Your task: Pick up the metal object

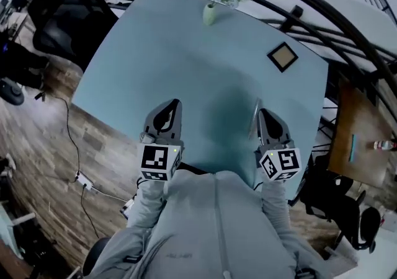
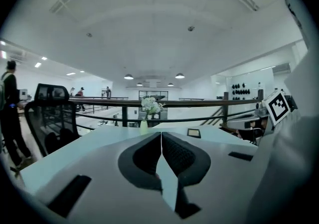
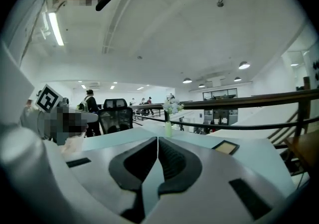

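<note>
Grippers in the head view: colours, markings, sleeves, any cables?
The left gripper and right gripper match: pale grey bodies, curved jaws lined with dark ribbed pads. Each carries a white cube of black square markers. The person wears a light grey zipped top, sleeves reaching the grippers. No cables show.

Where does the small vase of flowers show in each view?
Head view: vase at upper centre.
Left gripper view: vase just left of centre, a little below mid-height.
Right gripper view: vase just right of centre, a little below mid-height.
Shared landmark: the dark-framed square lies right of the vase in all three.
</note>
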`<move>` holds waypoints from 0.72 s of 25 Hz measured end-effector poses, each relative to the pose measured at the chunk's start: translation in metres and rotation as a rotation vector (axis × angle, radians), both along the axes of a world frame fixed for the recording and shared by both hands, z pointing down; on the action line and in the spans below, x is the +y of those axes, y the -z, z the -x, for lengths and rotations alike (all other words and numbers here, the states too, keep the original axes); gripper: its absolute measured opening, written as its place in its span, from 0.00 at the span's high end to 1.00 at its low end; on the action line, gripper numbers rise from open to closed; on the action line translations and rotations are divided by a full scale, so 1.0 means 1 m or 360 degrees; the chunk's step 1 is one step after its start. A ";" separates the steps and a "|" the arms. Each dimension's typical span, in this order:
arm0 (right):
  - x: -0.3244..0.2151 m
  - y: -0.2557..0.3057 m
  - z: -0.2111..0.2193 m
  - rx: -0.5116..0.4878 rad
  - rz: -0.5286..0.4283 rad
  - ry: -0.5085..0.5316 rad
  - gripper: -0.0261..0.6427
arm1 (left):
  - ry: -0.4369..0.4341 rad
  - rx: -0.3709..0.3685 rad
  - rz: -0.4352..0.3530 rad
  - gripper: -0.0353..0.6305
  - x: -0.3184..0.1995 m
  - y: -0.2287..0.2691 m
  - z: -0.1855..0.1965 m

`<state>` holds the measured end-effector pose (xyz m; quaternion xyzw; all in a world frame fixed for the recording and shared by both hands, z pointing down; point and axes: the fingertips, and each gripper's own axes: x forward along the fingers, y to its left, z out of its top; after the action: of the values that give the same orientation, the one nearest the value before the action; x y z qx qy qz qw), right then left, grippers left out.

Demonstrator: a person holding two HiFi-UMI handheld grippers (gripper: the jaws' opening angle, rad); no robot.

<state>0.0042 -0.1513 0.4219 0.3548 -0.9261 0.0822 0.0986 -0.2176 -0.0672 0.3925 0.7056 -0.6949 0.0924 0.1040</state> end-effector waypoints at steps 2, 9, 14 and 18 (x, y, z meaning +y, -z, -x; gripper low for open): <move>-0.007 0.000 -0.012 0.0008 -0.0002 -0.0109 0.92 | -0.0112 0.0006 0.0000 0.90 -0.021 -0.002 -0.007; 0.003 -0.002 -0.070 0.0047 0.0020 -0.0526 0.92 | -0.0533 0.0057 0.0028 0.90 -0.072 -0.013 -0.060; 0.017 -0.006 -0.106 0.0072 0.0033 -0.0692 0.92 | -0.0724 0.0082 0.0063 0.90 -0.086 -0.027 -0.102; 0.027 -0.014 -0.131 0.0088 0.0071 -0.0768 0.92 | -0.0801 0.0090 0.0084 0.90 -0.085 -0.031 -0.126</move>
<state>0.1351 -0.1242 0.4360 0.5656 -0.8094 0.1141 0.1093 -0.0918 -0.1526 0.4234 0.8556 -0.4916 0.1136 0.1153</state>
